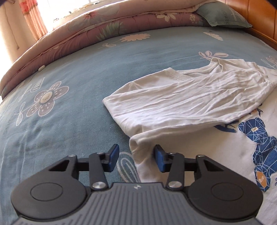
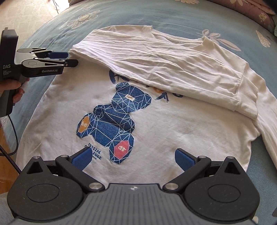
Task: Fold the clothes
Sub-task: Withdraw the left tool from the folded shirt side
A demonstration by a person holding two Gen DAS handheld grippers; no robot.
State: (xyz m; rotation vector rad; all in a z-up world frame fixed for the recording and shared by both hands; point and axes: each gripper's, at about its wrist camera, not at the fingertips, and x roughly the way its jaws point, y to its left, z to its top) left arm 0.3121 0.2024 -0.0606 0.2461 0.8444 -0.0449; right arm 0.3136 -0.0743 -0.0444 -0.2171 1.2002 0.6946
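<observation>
A white long-sleeved shirt (image 2: pixel 164 131) with a blue bear print (image 2: pixel 114 119) lies flat on the bed. One sleeve (image 2: pixel 164 64) is folded across its chest, cuff to the right. My left gripper (image 1: pixel 136 159) sits low at the shirt's left side, jaws partly apart. A fold of the shirt's edge (image 1: pixel 142 145) lies between the blue pads, which do not squeeze it. In the right wrist view that left gripper (image 2: pixel 71 58) shows at the folded shoulder. My right gripper (image 2: pixel 132 158) hovers over the shirt's near hem, open wide and holding nothing.
The bed has a blue flowered sheet (image 1: pixel 69 77). A rolled pink quilt (image 1: pixel 103 22) and a green pillow (image 1: pixel 223 15) lie at its far side by a wooden headboard (image 1: pixel 259 20). A person's hand (image 2: pixel 12 86) holds the left gripper, its cable (image 2: pixel 10 138) hanging beside the bed.
</observation>
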